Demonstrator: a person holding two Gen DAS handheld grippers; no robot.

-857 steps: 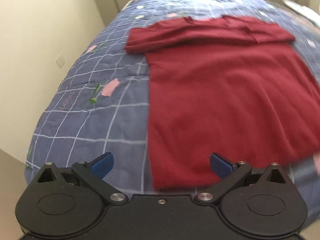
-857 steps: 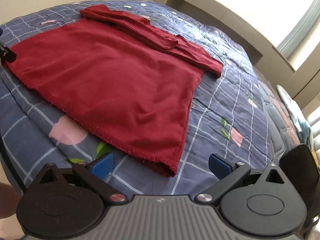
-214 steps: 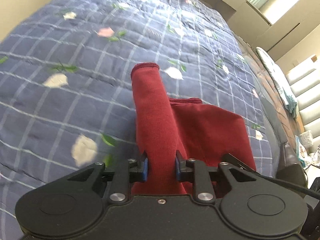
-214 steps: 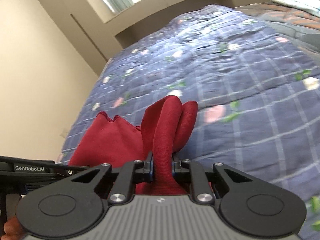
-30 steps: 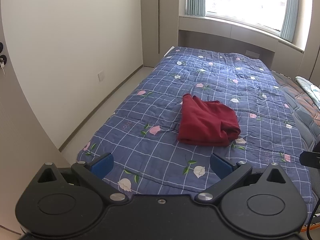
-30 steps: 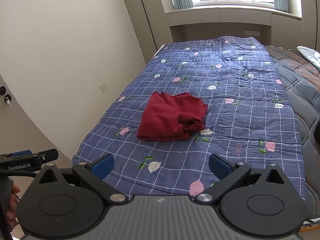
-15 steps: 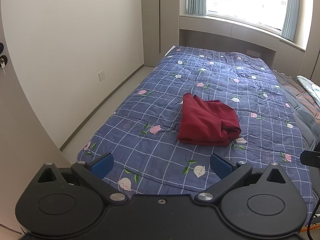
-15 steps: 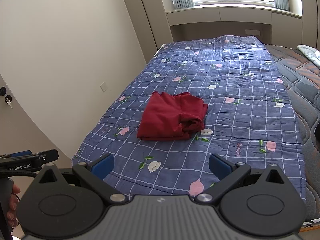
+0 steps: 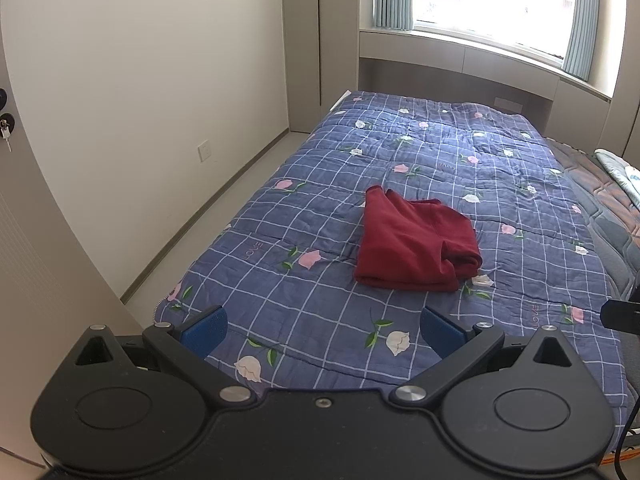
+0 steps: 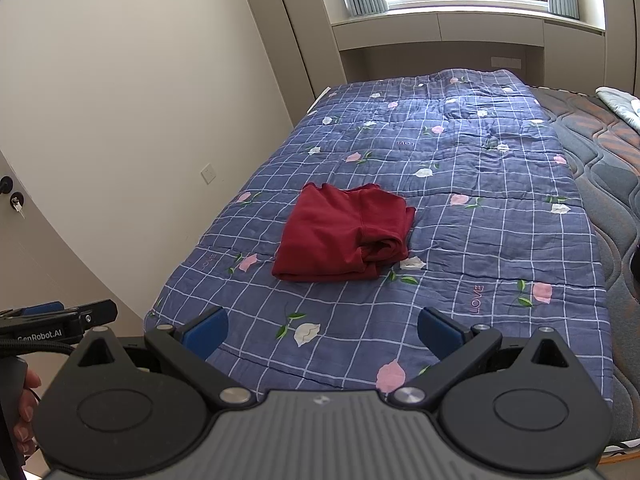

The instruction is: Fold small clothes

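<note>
A dark red garment lies folded into a thick rectangle in the middle of the blue checked quilt. Both grippers hang well back from it, beyond the foot of the bed. My left gripper is open, its blue pads wide apart and empty. My right gripper is open too, with nothing between its pads. In the right wrist view the left gripper's body shows at the left edge, with a hand below it.
A cream wall runs along the bed's left side, with a strip of floor between. A window and ledge stand behind the head of the bed. A bare patterned mattress lies to the right. A door with keys is at far left.
Both views have drifted slightly; the folded garment lies still on the quilt. Both grippers stay open and empty.
</note>
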